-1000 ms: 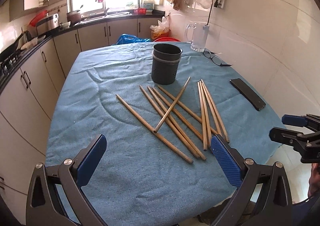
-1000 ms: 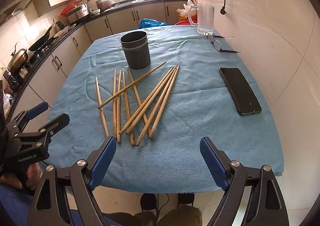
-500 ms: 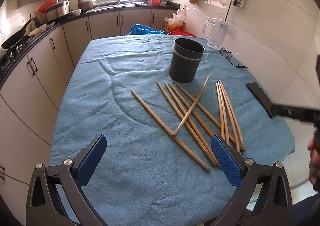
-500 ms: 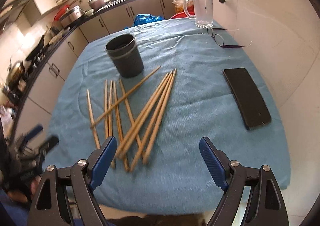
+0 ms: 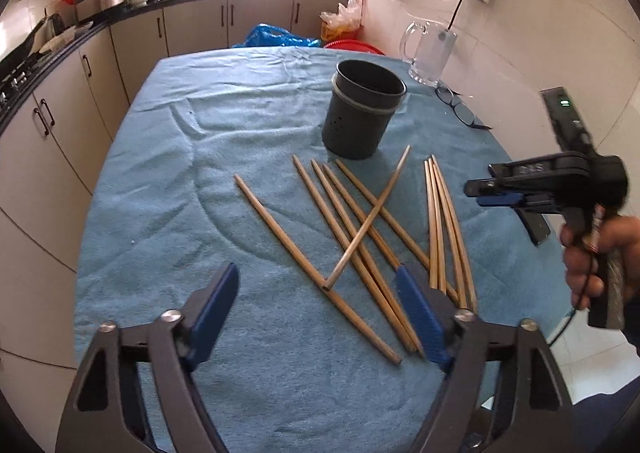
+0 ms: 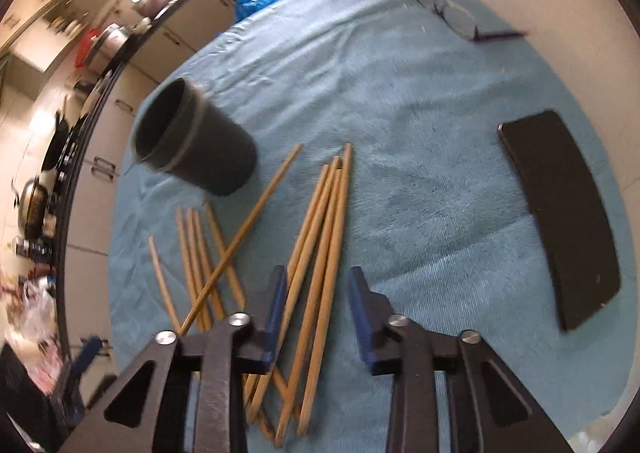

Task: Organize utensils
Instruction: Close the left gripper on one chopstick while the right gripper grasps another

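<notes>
Right gripper (image 6: 316, 309), jaws parted, astride three chopsticks (image 6: 320, 253).

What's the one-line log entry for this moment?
phase: reach | right gripper: open, straddling bundle of chopsticks, not closed | left gripper: open, empty | holder: upright, no chopsticks seen

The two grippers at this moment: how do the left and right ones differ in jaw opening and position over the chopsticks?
The left gripper has its jaws spread wide and hangs back near the table's front edge, nothing between its fingers. The right gripper has its jaws narrowed, though not shut, and sits low over the chopsticks, several of them lying between its fingers. Both have blue pads on black frames and face the dark holder.
</notes>
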The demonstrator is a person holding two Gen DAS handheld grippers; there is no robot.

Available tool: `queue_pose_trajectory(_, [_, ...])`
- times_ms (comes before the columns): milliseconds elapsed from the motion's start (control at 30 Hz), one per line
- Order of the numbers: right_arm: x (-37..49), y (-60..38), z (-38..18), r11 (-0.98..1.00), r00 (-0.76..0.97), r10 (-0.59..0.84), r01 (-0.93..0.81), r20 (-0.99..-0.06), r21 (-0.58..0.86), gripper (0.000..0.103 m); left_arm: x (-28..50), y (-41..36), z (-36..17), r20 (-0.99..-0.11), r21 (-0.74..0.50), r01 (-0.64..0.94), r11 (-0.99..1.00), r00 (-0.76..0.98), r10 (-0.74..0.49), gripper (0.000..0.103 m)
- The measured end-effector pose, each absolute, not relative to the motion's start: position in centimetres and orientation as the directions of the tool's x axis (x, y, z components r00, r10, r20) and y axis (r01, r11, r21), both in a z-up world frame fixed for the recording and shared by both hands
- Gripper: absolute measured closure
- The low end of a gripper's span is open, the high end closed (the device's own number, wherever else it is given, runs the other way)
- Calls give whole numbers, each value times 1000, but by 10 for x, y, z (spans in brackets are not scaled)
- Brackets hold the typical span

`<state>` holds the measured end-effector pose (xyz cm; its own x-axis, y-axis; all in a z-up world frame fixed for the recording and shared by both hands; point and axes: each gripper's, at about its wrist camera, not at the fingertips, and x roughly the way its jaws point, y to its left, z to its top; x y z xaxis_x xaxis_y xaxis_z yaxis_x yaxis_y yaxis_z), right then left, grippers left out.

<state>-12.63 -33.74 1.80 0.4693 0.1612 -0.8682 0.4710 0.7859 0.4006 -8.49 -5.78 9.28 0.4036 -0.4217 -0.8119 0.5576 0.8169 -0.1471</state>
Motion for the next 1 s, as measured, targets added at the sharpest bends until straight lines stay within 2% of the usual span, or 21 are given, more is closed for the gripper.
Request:
queue_pose_trajectory(100, [-115, -348, 2, 761, 442, 183, 502, -878, 411, 78, -84, -59, 92, -813, -152, 553, 819, 402, -422, 27])
queue_pose_trajectory(267, [-99, -353, -9, 758, 415, 195, 511, -889, 405, 78, -81, -61, 90, -819, -152, 545, 825, 398, -413, 27])
queue_pose_trajectory(333, [-94, -353, -12, 764, 393, 186, 518, -901, 384, 85, -78, -62, 90, -820, -154, 537, 829, 398, -411, 27])
queue_pose_trajectory(533, [-89, -355, -19, 782, 343, 168, 525, -924, 336, 92, -67, -71, 91, -825, -154, 535, 830, 392, -406, 27])
queue_pose_trajectory(767, [-85, -353, -17, 826, 310, 123, 495, -943, 270, 93, -43, -118, 85, -842, -165, 603, 781, 327, -430, 27])
queue_pose_trajectory(1000, [-106, -366, -17, 827, 305, 123, 494, -944, 268, 96, -40, -179, 71, -868, -76, 706, 704, 299, -395, 27])
